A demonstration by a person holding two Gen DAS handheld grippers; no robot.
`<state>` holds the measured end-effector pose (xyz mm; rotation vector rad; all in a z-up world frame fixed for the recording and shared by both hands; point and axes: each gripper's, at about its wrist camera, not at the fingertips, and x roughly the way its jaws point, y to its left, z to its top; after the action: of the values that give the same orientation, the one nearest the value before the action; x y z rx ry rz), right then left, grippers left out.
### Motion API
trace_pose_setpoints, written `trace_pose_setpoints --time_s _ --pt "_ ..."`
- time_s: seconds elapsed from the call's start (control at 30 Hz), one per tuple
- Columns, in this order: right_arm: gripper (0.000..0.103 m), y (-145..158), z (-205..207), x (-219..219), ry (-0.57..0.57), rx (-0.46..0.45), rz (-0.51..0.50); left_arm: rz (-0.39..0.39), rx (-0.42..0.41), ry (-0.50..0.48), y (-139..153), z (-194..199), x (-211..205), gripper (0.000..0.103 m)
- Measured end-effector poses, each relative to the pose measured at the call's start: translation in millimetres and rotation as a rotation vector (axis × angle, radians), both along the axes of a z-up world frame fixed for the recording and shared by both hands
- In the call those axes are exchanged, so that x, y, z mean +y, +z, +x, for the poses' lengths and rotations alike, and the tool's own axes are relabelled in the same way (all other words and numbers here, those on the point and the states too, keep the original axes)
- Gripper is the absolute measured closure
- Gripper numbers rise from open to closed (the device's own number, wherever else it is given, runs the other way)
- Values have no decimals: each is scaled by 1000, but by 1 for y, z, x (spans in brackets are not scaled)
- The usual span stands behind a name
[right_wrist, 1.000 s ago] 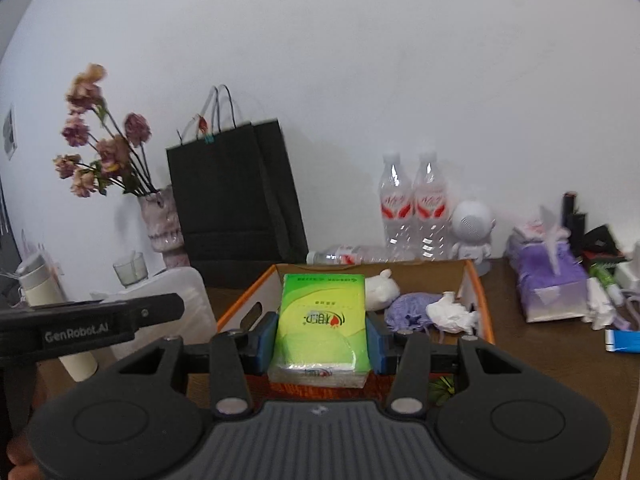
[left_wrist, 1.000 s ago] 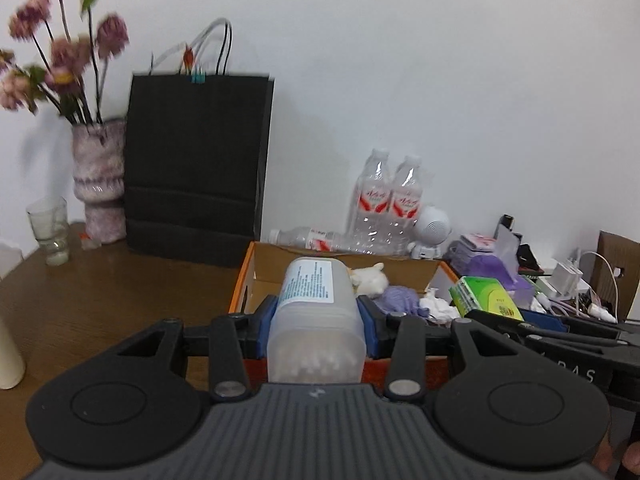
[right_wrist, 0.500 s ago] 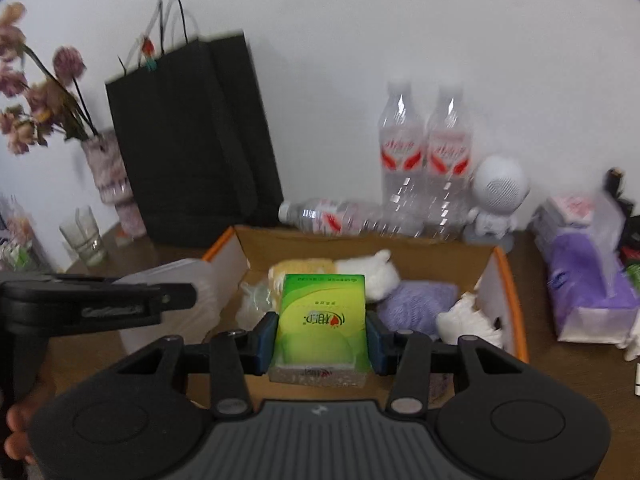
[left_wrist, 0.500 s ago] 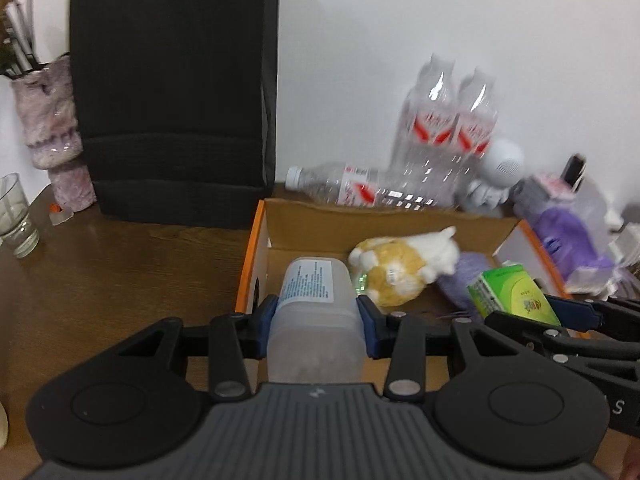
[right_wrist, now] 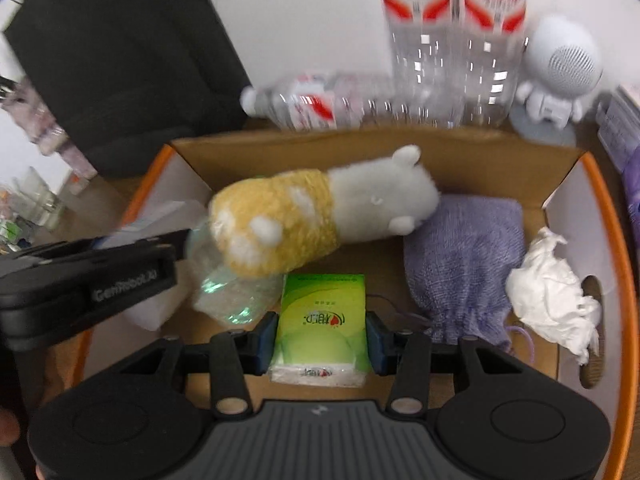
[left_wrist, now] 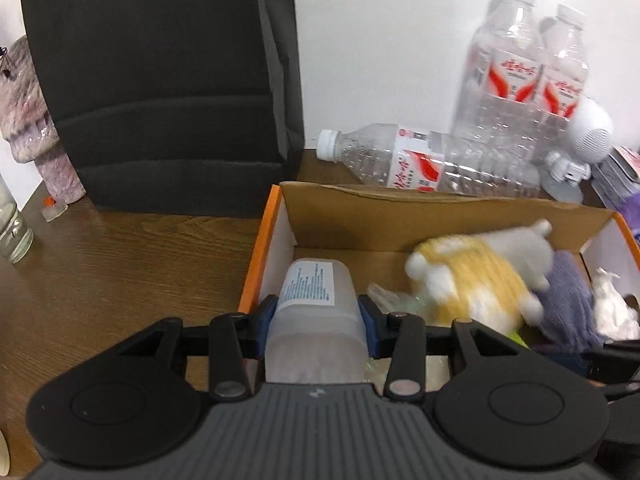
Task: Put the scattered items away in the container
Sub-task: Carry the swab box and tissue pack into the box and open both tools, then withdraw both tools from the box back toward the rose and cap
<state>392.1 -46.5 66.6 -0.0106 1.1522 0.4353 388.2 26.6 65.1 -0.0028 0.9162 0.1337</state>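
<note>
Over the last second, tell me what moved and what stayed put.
Both grippers came forward and tipped down over the cardboard box. The left gripper carried the translucent jar to the box's left end; the right gripper carried the green tissue pack over its middle. Nothing was released. The plush toy, purple pouch and crumpled tissue stayed in the box.

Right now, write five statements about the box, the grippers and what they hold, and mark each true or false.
1. The left gripper holds a frosted plastic container. True.
2. The right gripper is empty. False: it is shut on a green tissue pack.
3. A plush toy lies in the cardboard box. True.
4. All three water bottles stand upright. False: one water bottle lies on its side behind the box.
5. A purple pouch lies beside a crumpled white tissue. True.
</note>
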Motion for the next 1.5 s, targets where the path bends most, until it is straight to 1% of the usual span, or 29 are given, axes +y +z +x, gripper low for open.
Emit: trace_pose_setpoints --time_s 0.03,0.1,0.13,0.17,0.2,0.23,0.27,0.33,0.4,0.43,0.47,0.5,0.67,0.77,0.83,0.97,1.03,1.13,1.2,1.27,1.37,1.43,1.5 --pt "58 -2 2 2 -2 0 -23 2 10 -3 0 2 -1 59" --pt "57 -3 4 4 -14 -5 -44 -1 28 -18 0 2 -4 53" --pt "53 -3 3 4 -14 2 -36 -5 30 -29 2 2 -5 52" --pt "44 0 2 4 -13 8 -23 -6 26 -32 6 -1 -5 48" --pt "40 3 -1 2 -13 11 -14 -3 26 -31 9 -3 -5 44" --pt "38 8 -4 1 -13 9 -8 2 29 -30 12 -6 -5 41" --pt "37 14 -6 -1 -12 3 -1 2 39 -24 15 -8 -4 37" --pt "34 25 -11 -7 -20 -6 -9 -33 83 -13 18 -11 -2 32" --pt "30 33 -14 -15 -40 -5 -31 -63 120 -6 22 -17 -3 18" --pt "29 37 -15 -19 -47 0 -39 -72 126 -3 25 -22 -4 14" --pt "29 40 -17 -23 -54 2 -44 -75 131 -5 29 -26 -6 7" --pt "29 43 -21 -28 -59 -3 -50 -70 130 -13 35 -32 -8 4" --pt "28 60 -45 -58 -94 -42 -42 -69 109 -19 53 -60 -15 1" --pt "28 70 -63 -74 -122 -98 -62 -26 95 -26 54 -80 -23 0" --pt "28 73 -73 -85 -134 -85 -11 -17 91 -36 53 -95 -27 0" --pt "28 76 -96 -99 -138 -80 7 -17 81 -51 54 -124 -36 0" --pt "28 77 -108 -106 -145 -74 31 -17 77 -62 55 -138 -41 0" --pt "28 79 -130 -111 -141 -114 -8 -18 65 -64 56 -157 -46 0" --pt "28 80 -145 -114 -140 -144 -27 -13 42 -62 58 -173 -51 0" --pt "28 81 -161 -121 -130 -141 11 -3 16 -59 58 -188 -56 0" --pt "28 80 -183 -127 -126 -165 22 18 -47 -59 60 -216 -64 0" --pt "28 78 -201 -129 -122 -201 1 31 -84 -62 60 -233 -69 0" --pt "27 76 -218 -131 -110 -236 -17 36 -89 -69 56 -247 -73 0"
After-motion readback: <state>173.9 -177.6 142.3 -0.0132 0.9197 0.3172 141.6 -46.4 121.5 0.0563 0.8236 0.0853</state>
